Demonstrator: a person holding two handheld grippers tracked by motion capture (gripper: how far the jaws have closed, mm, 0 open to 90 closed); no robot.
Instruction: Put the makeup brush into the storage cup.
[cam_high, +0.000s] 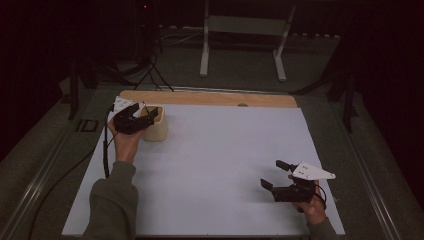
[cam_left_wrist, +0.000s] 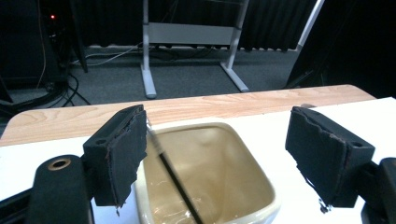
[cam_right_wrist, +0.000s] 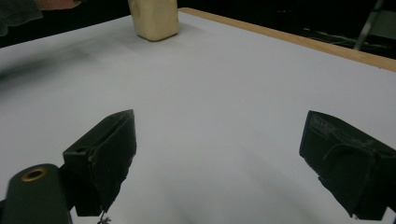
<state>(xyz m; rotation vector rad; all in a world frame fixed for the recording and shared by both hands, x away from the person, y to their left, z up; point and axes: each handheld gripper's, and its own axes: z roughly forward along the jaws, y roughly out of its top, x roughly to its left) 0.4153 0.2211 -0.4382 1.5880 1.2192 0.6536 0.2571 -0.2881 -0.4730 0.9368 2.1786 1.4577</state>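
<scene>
a white sheet (cam_high: 220, 165) covers a wooden table (cam_high: 210, 98) in a dark room, and a cream square-mouthed cup (cam_high: 156, 127) stands near the sheet's far left corner. the left gripper (cam_high: 142, 116) hovers right over the cup with its jaws spread apart, and in the left gripper view the cup (cam_left_wrist: 210, 177) sits between and below them, with a thin dark stick (cam_left_wrist: 175, 182) leaning inside it. the right gripper (cam_high: 280, 175) is held low over the near right part of the sheet, well apart from the cup, its jaws spread wide with bare sheet between them.
</scene>
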